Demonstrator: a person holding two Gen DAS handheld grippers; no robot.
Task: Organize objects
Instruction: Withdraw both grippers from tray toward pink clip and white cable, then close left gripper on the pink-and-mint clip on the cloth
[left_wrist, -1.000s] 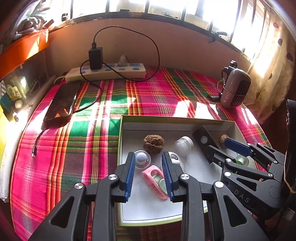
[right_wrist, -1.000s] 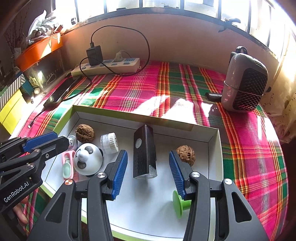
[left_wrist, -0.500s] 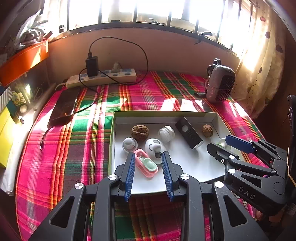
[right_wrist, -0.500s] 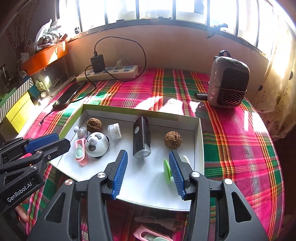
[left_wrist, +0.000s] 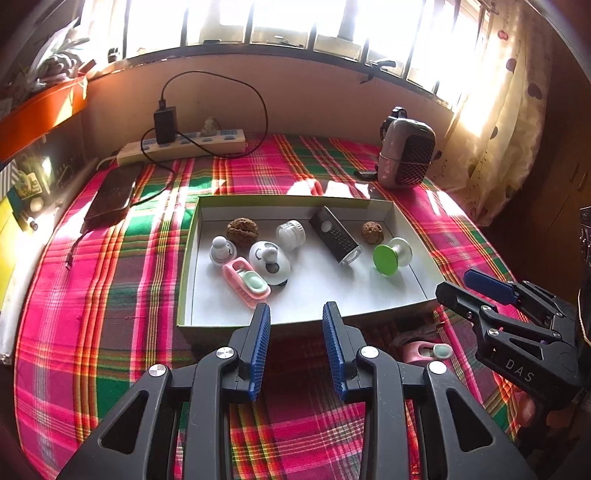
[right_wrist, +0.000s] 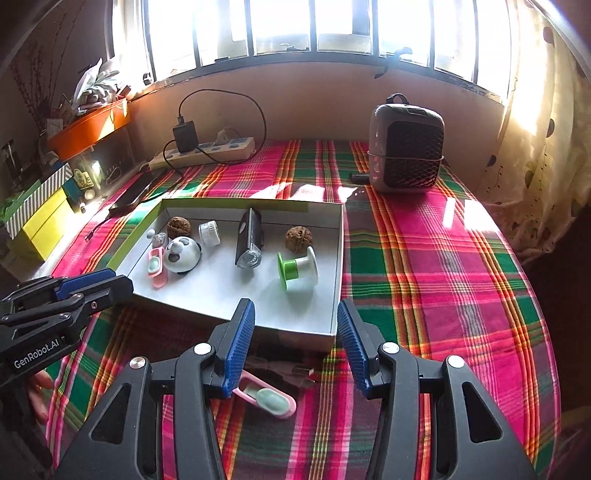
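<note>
Left hand-held gripper (left_wrist: 295, 314) pitched down, jaws apart, nothing between pads. Right hand-held gripper (right_wrist: 295, 314) same pose, jaws wider, empty. Both side by side, near edge.

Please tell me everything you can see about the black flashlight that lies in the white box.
The black flashlight is a short, boxy bar, seemingly of plastic or metal. Its clear lens and silvery reflector face the near side of the white box, and a small round light-coloured button sits on its upper face, with a dotted texture below it in the left wrist view. It lies flat on the box floor near the middle, touching no other object. No tongs hold it.
</note>
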